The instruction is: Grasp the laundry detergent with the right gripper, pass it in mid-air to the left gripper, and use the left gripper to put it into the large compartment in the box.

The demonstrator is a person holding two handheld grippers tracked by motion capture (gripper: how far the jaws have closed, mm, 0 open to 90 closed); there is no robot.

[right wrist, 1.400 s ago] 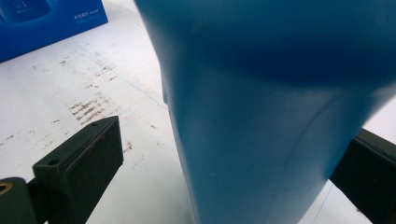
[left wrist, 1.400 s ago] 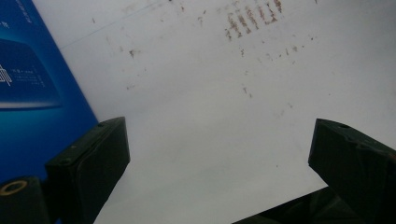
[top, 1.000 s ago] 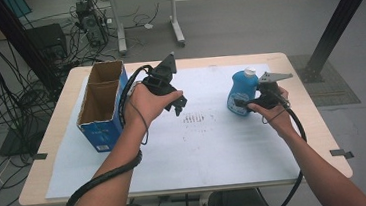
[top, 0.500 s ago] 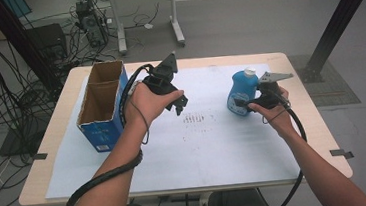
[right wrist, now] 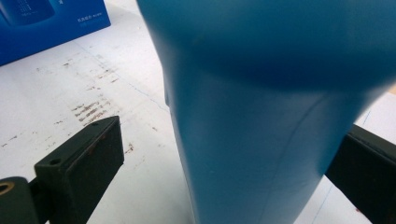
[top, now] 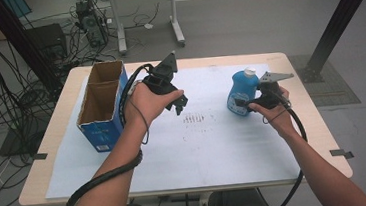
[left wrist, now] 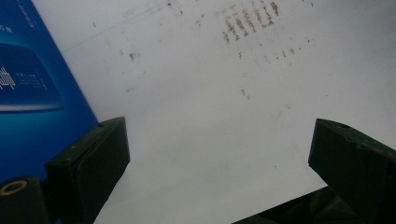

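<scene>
The right hand [top: 272, 109] comes in from the lower right of the high view, forearm angled toward the table's far right part, and holds the right gripper [top: 245, 102] level, pointing left at the blue bottle [top: 242, 92]. In the right gripper view its jaws stand apart on either side of the bottle [right wrist: 261, 116]: the left jaw is clear of the blue wall, with white sheet showing between, while the right jaw sits at the bottle's edge, and whether it touches cannot be told. The bottle stands upright on the white sheet [top: 205, 146], with a pale cap on top, on the right part of the table [top: 49, 145].

The left hand [top: 146, 103] reaches up from the lower left, wrist bent, and holds the left gripper [top: 181, 103] above the middle of the sheet, nose tipped down and to the right. In the left gripper view its jaws are spread wide with nothing between them, above bare white sheet [left wrist: 210, 116] marked with brownish smudges [left wrist: 247, 18].

A blue cardboard box [top: 102, 110] stands open-topped at the sheet's left edge, just beside the left forearm. Its inside is brown; the visible part holds nothing, and the bottom is in shadow. The box's blue side [left wrist: 32, 93] appears at the left of the left gripper view. Box and bottle are well apart, with the smudges between them.
</scene>
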